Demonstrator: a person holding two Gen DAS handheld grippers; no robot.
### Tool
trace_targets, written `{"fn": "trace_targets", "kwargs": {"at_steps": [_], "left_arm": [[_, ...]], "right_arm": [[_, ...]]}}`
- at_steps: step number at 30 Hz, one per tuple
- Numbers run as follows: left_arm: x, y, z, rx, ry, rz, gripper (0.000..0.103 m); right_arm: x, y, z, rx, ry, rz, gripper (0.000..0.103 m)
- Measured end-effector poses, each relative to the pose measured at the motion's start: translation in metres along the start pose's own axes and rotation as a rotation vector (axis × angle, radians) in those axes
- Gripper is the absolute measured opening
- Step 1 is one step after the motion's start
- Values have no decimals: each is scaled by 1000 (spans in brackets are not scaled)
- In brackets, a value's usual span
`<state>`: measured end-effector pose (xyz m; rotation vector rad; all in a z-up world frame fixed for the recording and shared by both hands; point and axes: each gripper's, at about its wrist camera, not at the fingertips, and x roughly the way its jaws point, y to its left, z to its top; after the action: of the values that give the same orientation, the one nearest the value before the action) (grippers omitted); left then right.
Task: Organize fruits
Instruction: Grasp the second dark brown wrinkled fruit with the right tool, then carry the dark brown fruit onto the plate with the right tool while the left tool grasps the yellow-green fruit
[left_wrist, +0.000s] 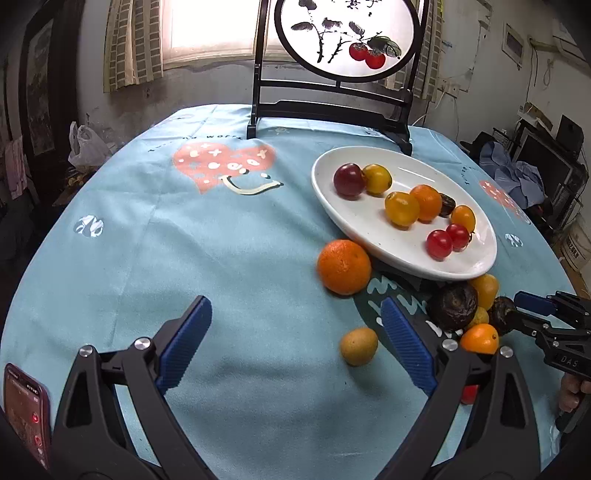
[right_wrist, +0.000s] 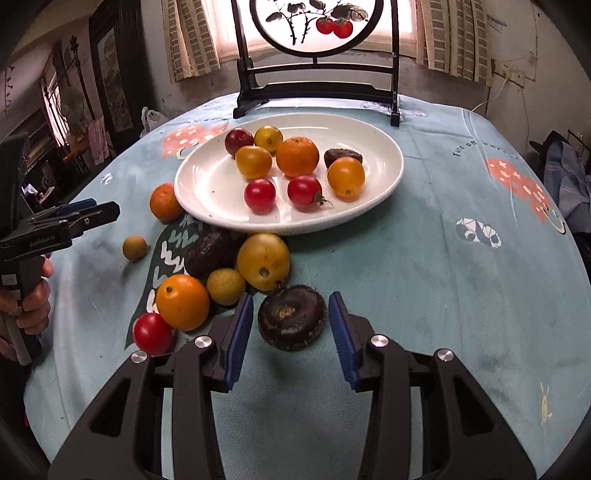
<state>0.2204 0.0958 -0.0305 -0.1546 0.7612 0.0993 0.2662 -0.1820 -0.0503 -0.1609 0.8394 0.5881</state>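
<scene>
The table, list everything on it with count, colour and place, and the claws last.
plate: 1, white, table centre
fruits on plate: 8, red, yellow, orange, dark
fruits off plate: 8, mixed colours, on cloth before the plate
dark round fruit: among those 8, brown-black, between right claw's fingers
tablecloth: 1, light blue
painted screen: 1, black frame, behind plate
left claw: open, empty
right claw: open around dark fruit

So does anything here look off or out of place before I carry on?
Nothing is spilled or broken. The odd part is the fruit still off the white plate: an orange rests against its rim, and a dark wrinkled fruit sits between the right claw's open fingers.
</scene>
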Motion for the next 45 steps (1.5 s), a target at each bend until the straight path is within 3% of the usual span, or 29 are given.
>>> {"fn": "trace_targets", "kwargs": {"at_steps": [16,23,28,30,35,42,45], "left_arm": [[-6,7,-2,-23,-11,12,95],[-7,-2,-6,23,-12,-8,95],[-5,-29,-16,151,14,-71,94],[-3,-39,-20,195,24,-87,89],[13,-46,-25,208,106,-158,55],[23,-41,-20,186,108,-106,53],[28,-43,-21,200,128,-100,44]], "right_arm": [[20,11,-4,-86,44,-73,43],[9,-1,-1,-13,1,-27,43],[0,-25,2,129,-36,-3,43],[-1,-31,2,161,-34,-10,43],[0,-33,0,181,-32,-23,43],[1,-30,-1,173,-26,-21,43],[2,-29,-1,169,-22,-23,43]]}}
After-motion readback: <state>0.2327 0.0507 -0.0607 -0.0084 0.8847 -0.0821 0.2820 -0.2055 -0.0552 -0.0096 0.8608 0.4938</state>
